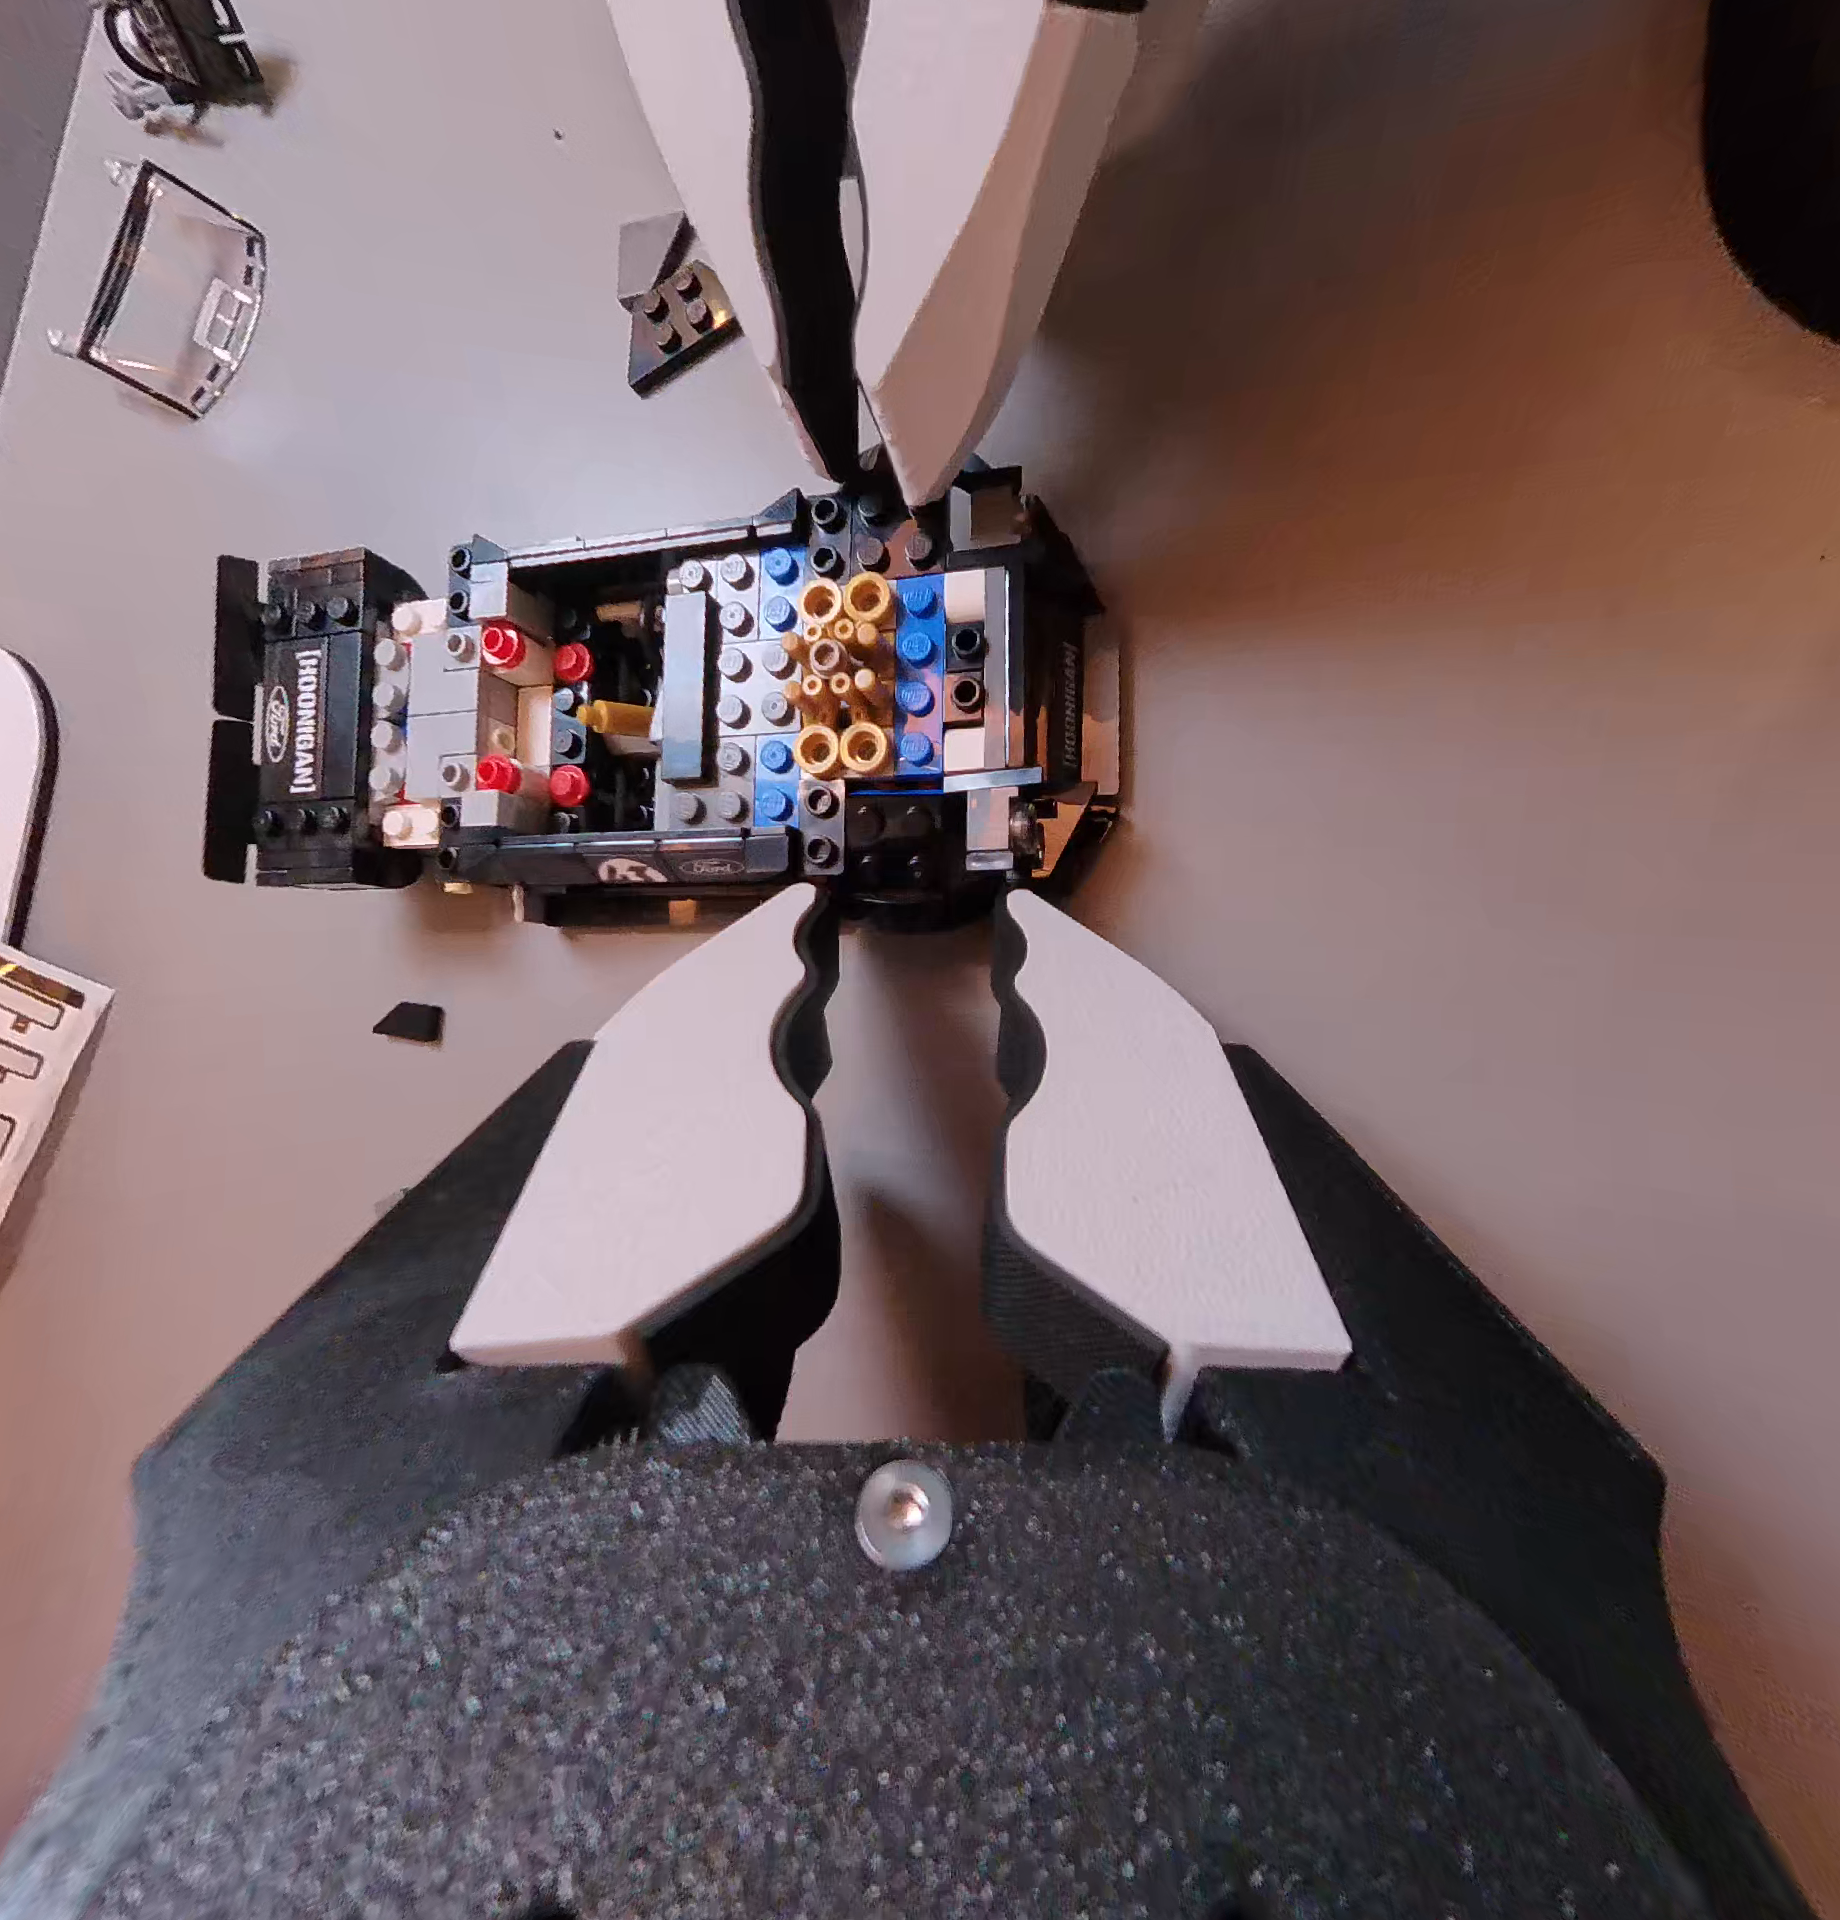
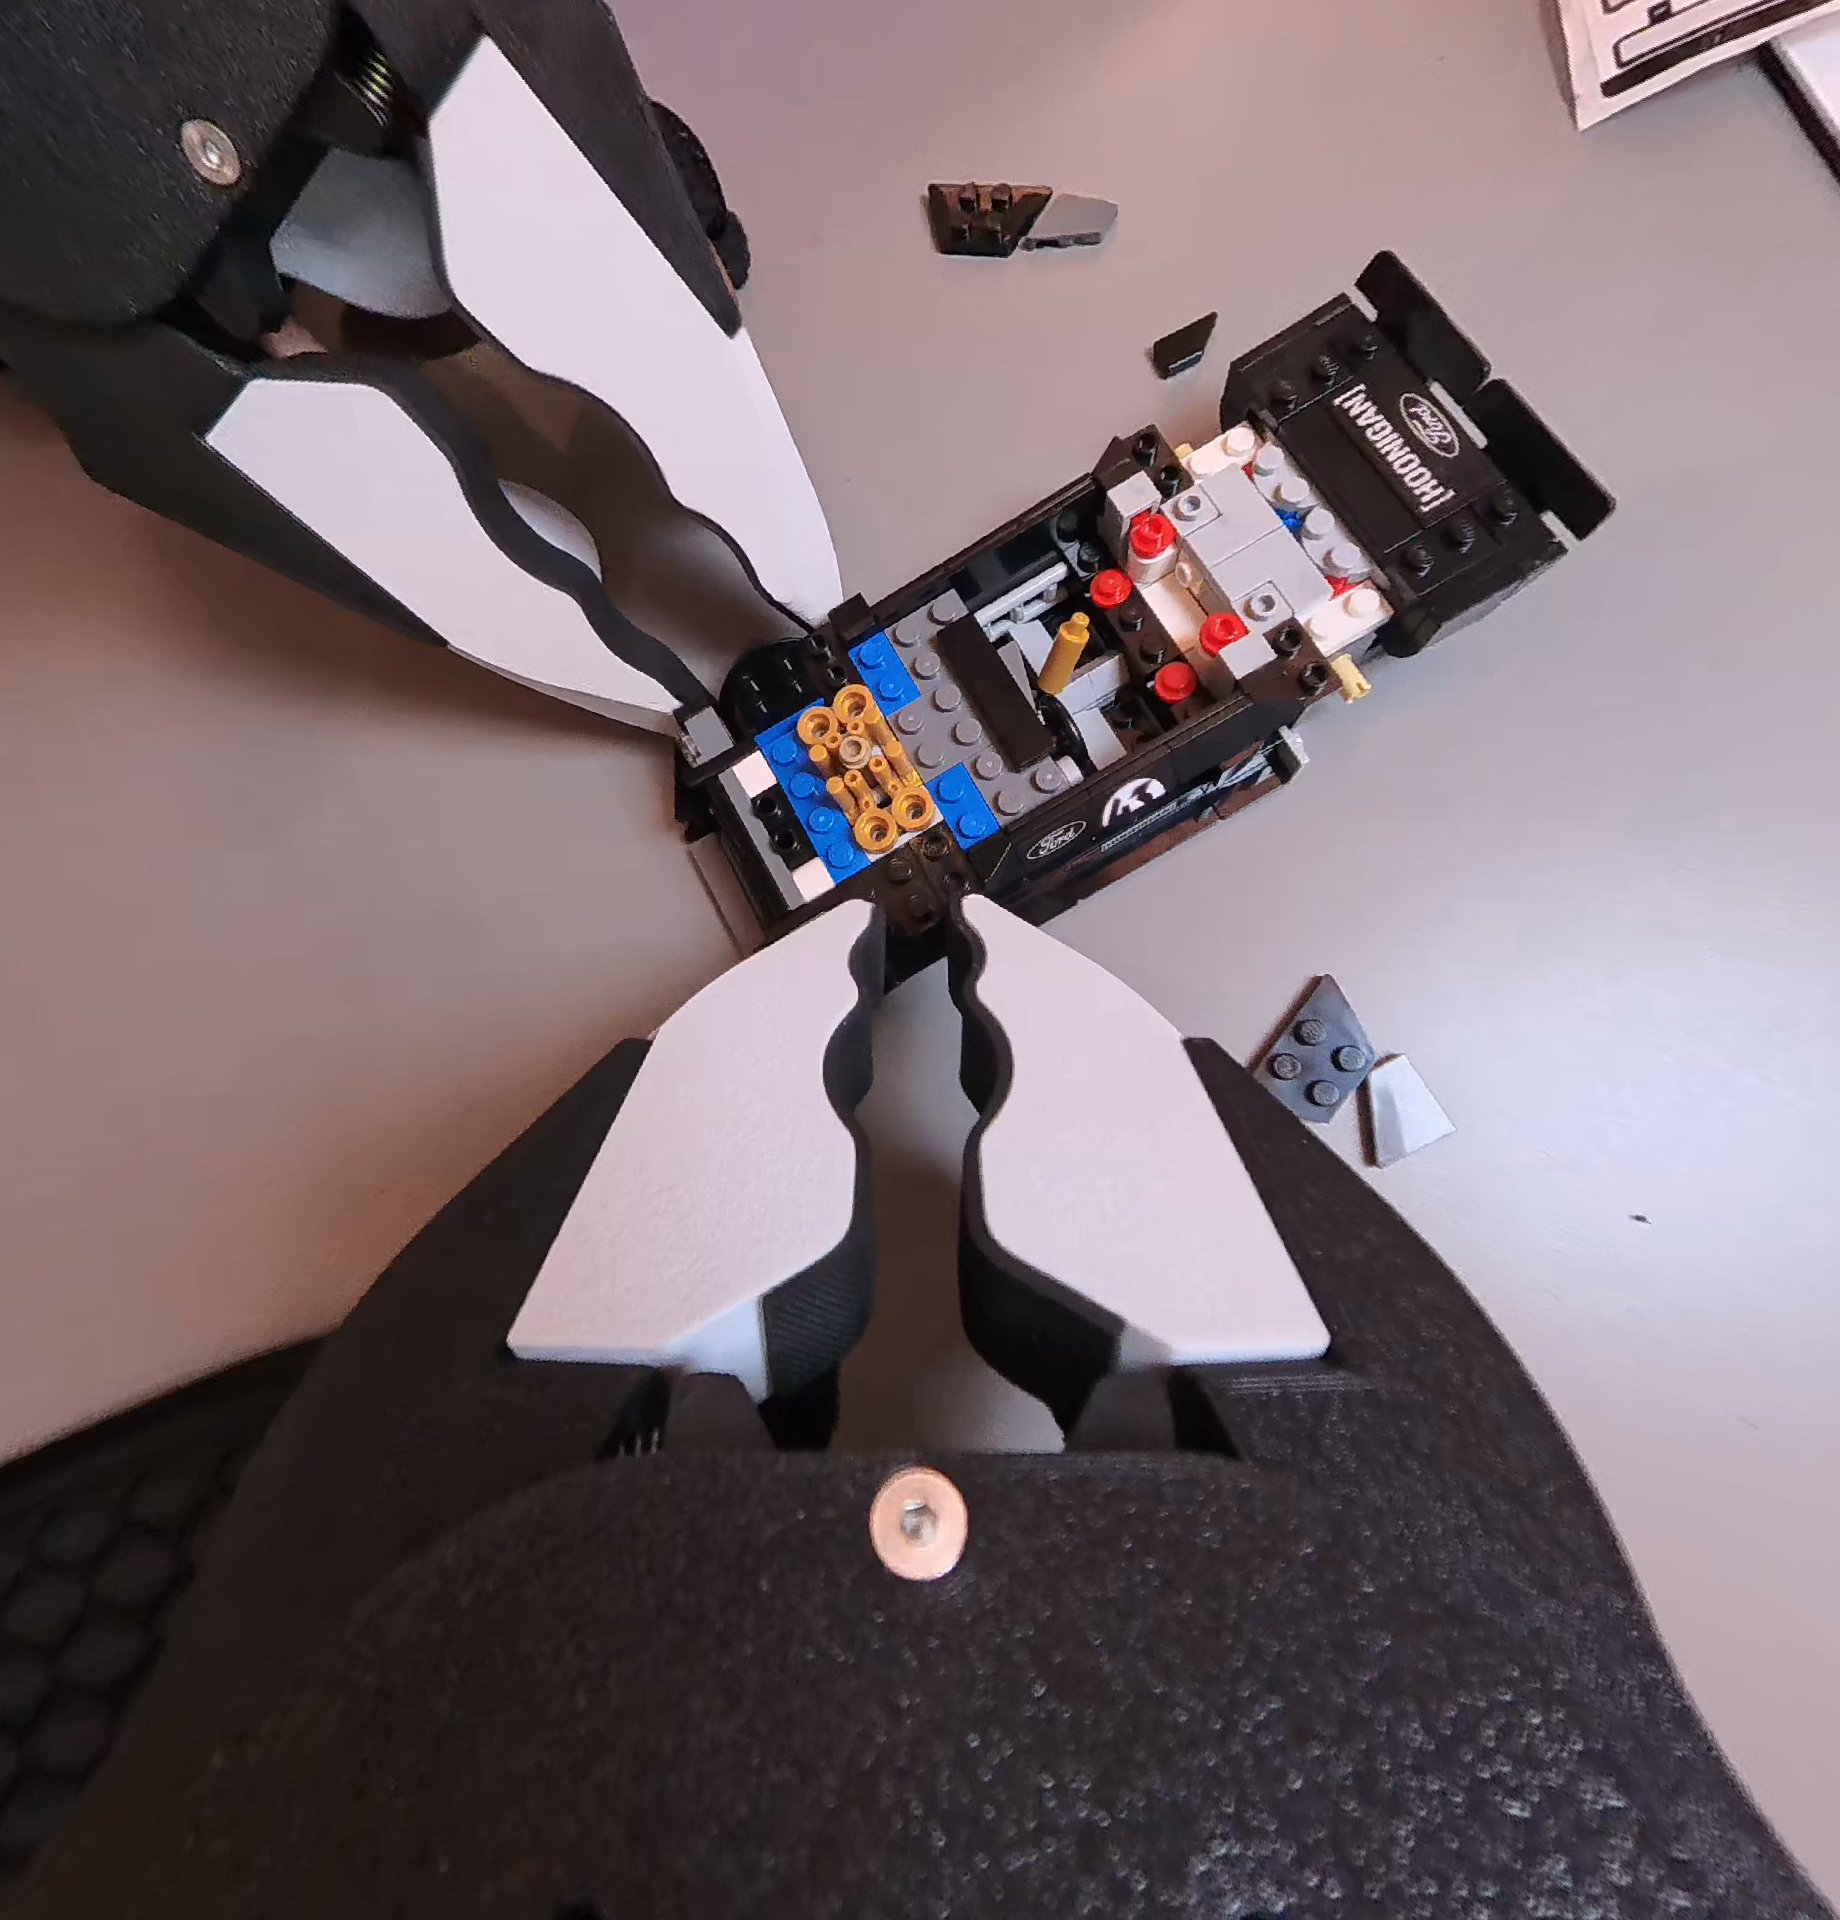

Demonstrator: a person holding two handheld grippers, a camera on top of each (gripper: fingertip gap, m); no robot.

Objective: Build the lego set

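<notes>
Left wrist view shows the lego car [image 1: 646,717] on the bench [image 1: 1415,935], left gripper [image 1: 916,914] spread around its front flank. Opposite, the right gripper [image 1: 885,478] looks nearly pressed together on the hood edge; steady counter-pressure should prevent sliding.

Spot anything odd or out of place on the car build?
Nothing broken or spilled. The lego car sits flat on the table, roof off, engine exposed. Loose parts lie apart: clear windshield, dark plate, small black slope.
</notes>
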